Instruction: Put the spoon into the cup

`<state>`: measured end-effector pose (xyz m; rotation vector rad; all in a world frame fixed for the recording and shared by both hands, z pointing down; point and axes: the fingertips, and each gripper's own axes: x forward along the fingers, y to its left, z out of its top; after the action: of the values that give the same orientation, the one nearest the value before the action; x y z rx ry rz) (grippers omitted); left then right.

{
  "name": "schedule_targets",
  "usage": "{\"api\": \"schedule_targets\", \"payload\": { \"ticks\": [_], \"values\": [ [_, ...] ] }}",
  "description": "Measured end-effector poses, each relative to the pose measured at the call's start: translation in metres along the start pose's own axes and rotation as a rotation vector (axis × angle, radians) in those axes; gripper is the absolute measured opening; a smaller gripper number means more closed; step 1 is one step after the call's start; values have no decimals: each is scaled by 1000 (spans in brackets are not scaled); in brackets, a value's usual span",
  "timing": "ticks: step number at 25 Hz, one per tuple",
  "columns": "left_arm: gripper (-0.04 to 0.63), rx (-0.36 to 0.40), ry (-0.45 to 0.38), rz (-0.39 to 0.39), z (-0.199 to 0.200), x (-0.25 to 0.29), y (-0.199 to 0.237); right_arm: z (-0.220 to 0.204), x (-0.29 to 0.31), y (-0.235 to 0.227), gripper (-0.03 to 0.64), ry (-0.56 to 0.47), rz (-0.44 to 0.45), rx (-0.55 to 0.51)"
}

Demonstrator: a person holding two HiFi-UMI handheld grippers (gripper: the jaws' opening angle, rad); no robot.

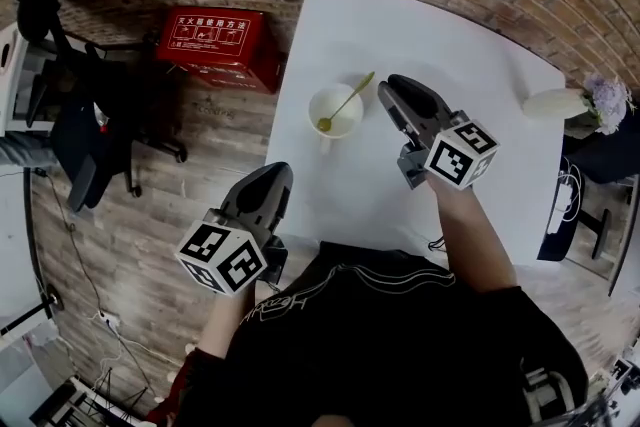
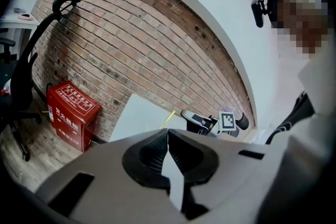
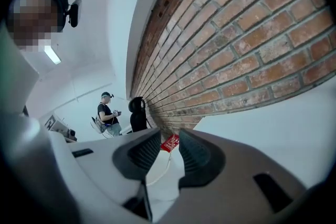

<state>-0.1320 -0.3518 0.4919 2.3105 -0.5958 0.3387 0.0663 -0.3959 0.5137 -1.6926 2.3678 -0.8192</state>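
Note:
A white cup stands on the white table near its left edge. In it rests the gold spoon, bowl down, with the handle leaning over the rim toward the far right. My right gripper hovers just right of the cup, open, with nothing between its jaws. My left gripper is held off the table's left front corner, above the floor, and is shut and empty. The left gripper view shows the spoon handle as a thin yellow line beside the right gripper.
A red box lies on the wooden floor left of the table, against the brick wall. A black office chair stands further left. A white vase with flowers lies at the table's right edge. A person stands far off.

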Motion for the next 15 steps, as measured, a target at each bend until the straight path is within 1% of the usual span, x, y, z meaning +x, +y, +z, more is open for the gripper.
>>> {"api": "schedule_targets", "payload": {
  "ticks": [2, 5, 8, 10, 15],
  "values": [
    [6, 16, -8, -15, 2, -5, -7, 11, -14, 12, 80, -28, 11, -23],
    [6, 40, -21, -39, 3, -14, -20, 28, -37, 44, 55, -78, 81, -43],
    [6, 68, -39, -67, 4, -26, -35, 38, -62, 80, 36, -104, 123, -115],
    [6, 84, -53, -85, 4, -35, -46, 39, -78, 105, 9, -119, 162, -142],
    [6, 118, -90, -138, 5, -57, -76, 31, -110, 163, 2, -117, 277, -152]
  ]
}}
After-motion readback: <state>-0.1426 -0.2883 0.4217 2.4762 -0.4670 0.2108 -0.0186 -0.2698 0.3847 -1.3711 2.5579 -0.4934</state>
